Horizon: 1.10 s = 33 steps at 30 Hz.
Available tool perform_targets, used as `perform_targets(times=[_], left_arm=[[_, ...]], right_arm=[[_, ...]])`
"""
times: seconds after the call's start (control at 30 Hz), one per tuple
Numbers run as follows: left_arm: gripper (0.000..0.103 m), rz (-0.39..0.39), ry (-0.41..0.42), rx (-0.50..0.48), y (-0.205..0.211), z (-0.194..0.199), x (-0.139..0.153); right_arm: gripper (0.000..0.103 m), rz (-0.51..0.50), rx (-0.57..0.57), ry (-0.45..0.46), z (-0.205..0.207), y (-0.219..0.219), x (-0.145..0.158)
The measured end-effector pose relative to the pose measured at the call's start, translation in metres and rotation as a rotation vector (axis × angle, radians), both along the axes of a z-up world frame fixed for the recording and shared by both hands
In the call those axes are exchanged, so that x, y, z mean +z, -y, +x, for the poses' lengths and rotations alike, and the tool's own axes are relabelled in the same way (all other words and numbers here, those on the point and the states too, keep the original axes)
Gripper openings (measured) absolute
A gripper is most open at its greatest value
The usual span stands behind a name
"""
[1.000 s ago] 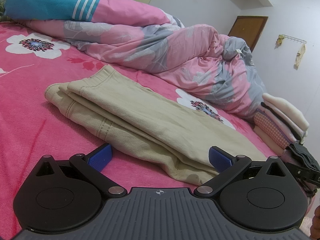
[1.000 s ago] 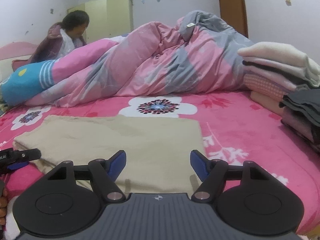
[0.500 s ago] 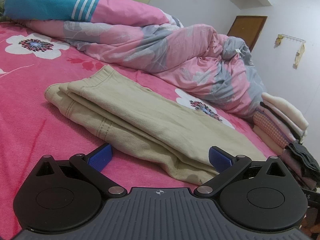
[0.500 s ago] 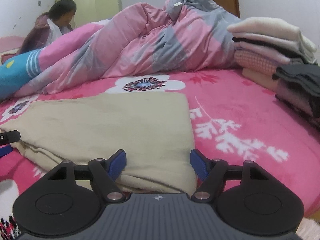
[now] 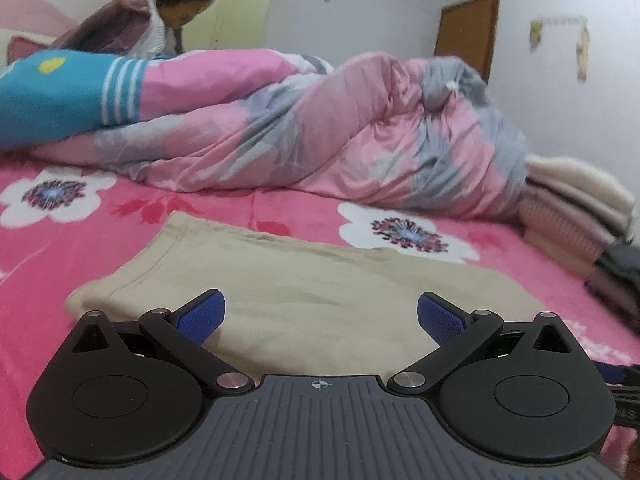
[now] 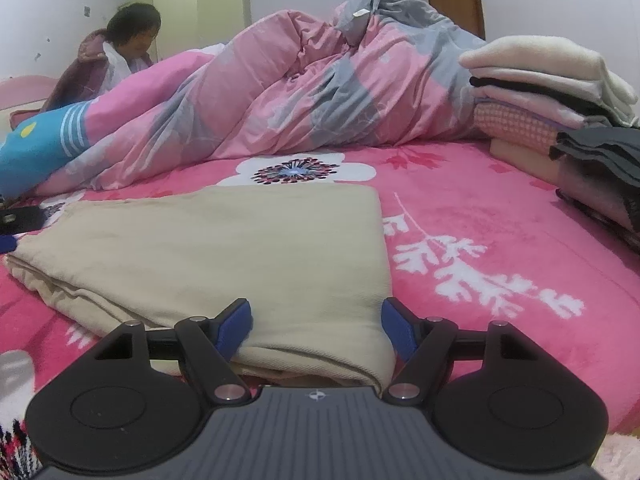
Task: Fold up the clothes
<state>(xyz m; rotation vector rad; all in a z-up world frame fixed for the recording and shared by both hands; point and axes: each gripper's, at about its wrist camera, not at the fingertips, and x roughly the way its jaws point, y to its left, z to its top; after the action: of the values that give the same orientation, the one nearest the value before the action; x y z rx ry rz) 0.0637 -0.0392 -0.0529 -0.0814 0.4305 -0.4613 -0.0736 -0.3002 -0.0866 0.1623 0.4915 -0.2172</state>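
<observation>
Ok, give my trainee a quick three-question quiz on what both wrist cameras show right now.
1. True or false: the beige trousers lie folded on the pink floral bedspread.
2. What stands at the bed's right edge? A) stack of folded clothes B) laundry basket C) suitcase
3. Fill in: the right gripper has its jaws ____ around the trousers' near corner.

Key: 1 true; 2 A; 3 open
</observation>
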Motion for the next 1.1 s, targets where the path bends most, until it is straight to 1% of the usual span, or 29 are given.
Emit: perform_targets(times=[0.03,0.13,0.2,0.23,0.3,0.37,0.47,0.6,0.67,0.73,0.77,0.83,1.1], left_arm=[[0.103,0.021,-0.021,-0.006,0.005,0.007,-0.003],[0.103,0.124,-0.112,0.014,0.016,0.023,-0.021],[0.103,0.185,-0.085,0.027,0.021,0.019,-0.025],[0.103,0.193,-0.084,0.032,0.022,0.017,-0.025],[0.103,0.196,-0.095,0.033,0.021,0.018,-0.024],[0.103,0.202,-0.098,0.034,0.021,0.017,-0.024],[0.103,0.216,-0.094,0.034,0.023,0.017,-0.025],[0.103,0.23,-0.09,0.037,0.027,0.018,-0.025],[0.103,0.236,-0.085,0.04,0.028,0.018,-0.025],[0.103,0.239,-0.08,0.041,0.028,0.017,-0.026],[0.103,0.241,-0.078,0.041,0.028,0.017,-0.026],[0.103,0.243,-0.075,0.041,0.028,0.016,-0.027],[0.103,0.247,-0.061,0.044,0.029,0.015,-0.028]], right_arm=[[0.075,0.002,0.002,0.004,-0.001,0.0,0.0],[0.075,0.001,0.008,0.001,-0.003,0.001,0.001],[0.075,0.0,0.012,-0.002,-0.004,0.001,0.002],[0.075,-0.001,0.014,-0.004,-0.005,0.001,0.003],[0.075,-0.01,0.018,-0.018,-0.009,0.0,0.01],[0.075,-0.032,0.021,-0.013,-0.013,-0.002,0.02],[0.075,-0.059,0.038,0.051,-0.013,-0.007,0.034],[0.075,-0.071,0.088,0.106,-0.001,-0.015,0.035],[0.075,-0.07,0.117,0.099,0.006,-0.016,0.027],[0.075,-0.08,0.137,0.044,0.014,-0.018,0.009],[0.074,-0.091,0.143,0.038,0.014,-0.019,0.002],[0.075,-0.119,0.153,0.062,0.01,-0.023,-0.008],[0.075,-0.108,0.156,0.072,0.008,-0.024,-0.011]])
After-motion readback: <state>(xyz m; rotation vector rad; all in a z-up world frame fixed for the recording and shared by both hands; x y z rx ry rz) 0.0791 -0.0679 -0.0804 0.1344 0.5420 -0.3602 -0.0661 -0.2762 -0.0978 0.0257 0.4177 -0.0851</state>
